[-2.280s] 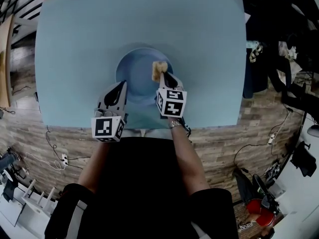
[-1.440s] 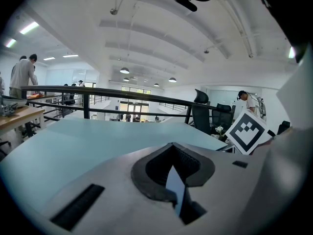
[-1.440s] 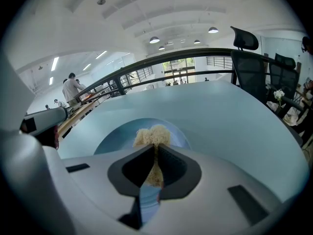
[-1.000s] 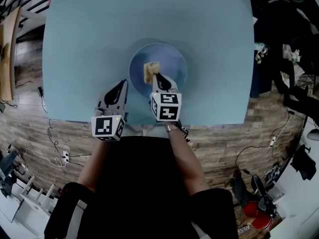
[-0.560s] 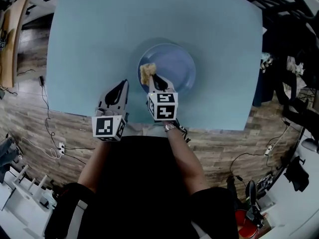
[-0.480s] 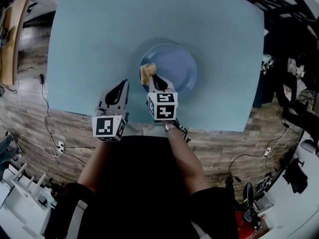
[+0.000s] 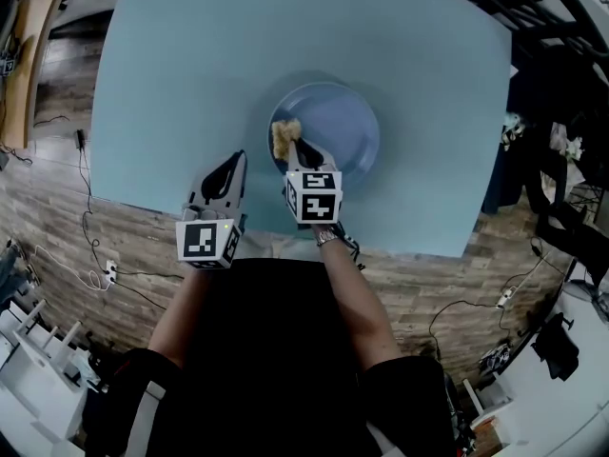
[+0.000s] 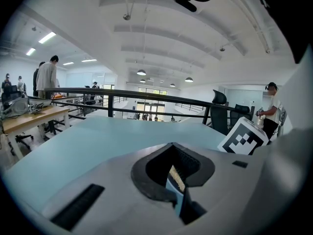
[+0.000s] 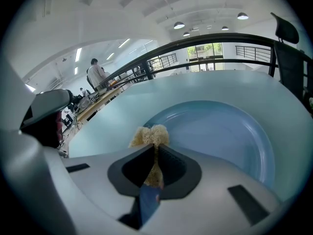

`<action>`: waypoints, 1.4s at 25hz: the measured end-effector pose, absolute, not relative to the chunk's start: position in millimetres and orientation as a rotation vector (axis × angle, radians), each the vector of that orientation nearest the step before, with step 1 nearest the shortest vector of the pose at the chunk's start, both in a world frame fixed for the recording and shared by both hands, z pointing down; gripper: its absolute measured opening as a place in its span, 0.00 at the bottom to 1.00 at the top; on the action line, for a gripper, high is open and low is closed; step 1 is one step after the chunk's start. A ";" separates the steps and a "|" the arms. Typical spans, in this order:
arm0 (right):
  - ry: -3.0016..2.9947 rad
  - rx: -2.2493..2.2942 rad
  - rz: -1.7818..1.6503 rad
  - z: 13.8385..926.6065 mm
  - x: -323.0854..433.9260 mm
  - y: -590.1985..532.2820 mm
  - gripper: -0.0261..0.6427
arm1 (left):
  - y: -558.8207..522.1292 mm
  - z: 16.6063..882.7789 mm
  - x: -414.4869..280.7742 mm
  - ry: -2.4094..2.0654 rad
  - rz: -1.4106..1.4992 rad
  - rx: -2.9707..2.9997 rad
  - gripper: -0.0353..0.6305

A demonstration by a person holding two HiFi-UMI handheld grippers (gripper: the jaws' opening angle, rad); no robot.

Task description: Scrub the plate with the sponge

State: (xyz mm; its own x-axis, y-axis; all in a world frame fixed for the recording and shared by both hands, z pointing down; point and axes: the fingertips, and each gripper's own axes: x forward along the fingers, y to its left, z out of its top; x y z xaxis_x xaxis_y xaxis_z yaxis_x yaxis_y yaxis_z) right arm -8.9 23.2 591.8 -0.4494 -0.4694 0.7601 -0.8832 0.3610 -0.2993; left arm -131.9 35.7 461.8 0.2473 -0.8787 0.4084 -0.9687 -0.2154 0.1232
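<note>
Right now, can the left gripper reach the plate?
Probably yes: bare table lies between the left gripper and the plate. The right gripper, shut on the sponge, sits over the plate's near-left rim, crowding that side.

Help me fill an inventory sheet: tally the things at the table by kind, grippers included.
blue plate: 1
yellow sponge: 1
grippers: 2, the left gripper and the right gripper, which pinches the sponge
Total: 4
</note>
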 end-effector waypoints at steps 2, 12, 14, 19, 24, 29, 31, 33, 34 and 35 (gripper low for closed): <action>-2.061 1.169 0.957 591.2 -8.9 24.5 0.08 | 37.0 461.6 -131.5 -1.697 0.356 2.177 0.06; -2.046 1.212 0.973 590.3 19.7 25.5 0.08 | 35.9 465.0 -100.9 -1.656 0.362 2.206 0.06; -2.039 1.227 0.977 590.3 28.4 25.4 0.08 | 35.1 464.6 -93.6 -1.646 0.363 2.215 0.06; -2.022 1.263 0.984 589.4 46.9 24.6 0.08 | 31.7 462.7 -80.7 -1.629 0.364 2.235 0.06; -2.005 1.294 0.986 589.3 67.3 25.0 0.08 | 30.4 463.3 -64.5 -1.611 0.362 2.250 0.06; -1.983 1.327 0.988 587.7 90.4 26.3 0.08 | 28.4 460.1 -45.2 -1.587 0.362 2.278 0.06; -1.974 1.341 0.987 587.5 96.5 27.5 0.08 | 28.3 459.5 -41.3 -1.580 0.357 2.285 0.06; -1.968 1.351 0.984 588.1 101.3 29.4 0.08 | 29.1 460.3 -38.0 -1.573 0.355 2.290 0.06; -1.966 1.355 0.984 588.6 103.9 30.2 0.08 | 29.3 460.8 -35.8 -1.571 0.355 2.292 0.06; -1.963 1.357 0.984 589.0 107.1 30.7 0.08 | 29.2 461.1 -33.0 -1.568 0.355 2.295 0.06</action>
State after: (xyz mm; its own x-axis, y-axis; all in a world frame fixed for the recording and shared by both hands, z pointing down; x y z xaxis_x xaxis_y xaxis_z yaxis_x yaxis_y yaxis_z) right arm 107.1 30.7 589.0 -0.3367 -0.5358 0.7743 -0.9410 0.2212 -0.2561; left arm -33.0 29.2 461.1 0.3602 -0.8484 0.3879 -0.9328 -0.3342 0.1351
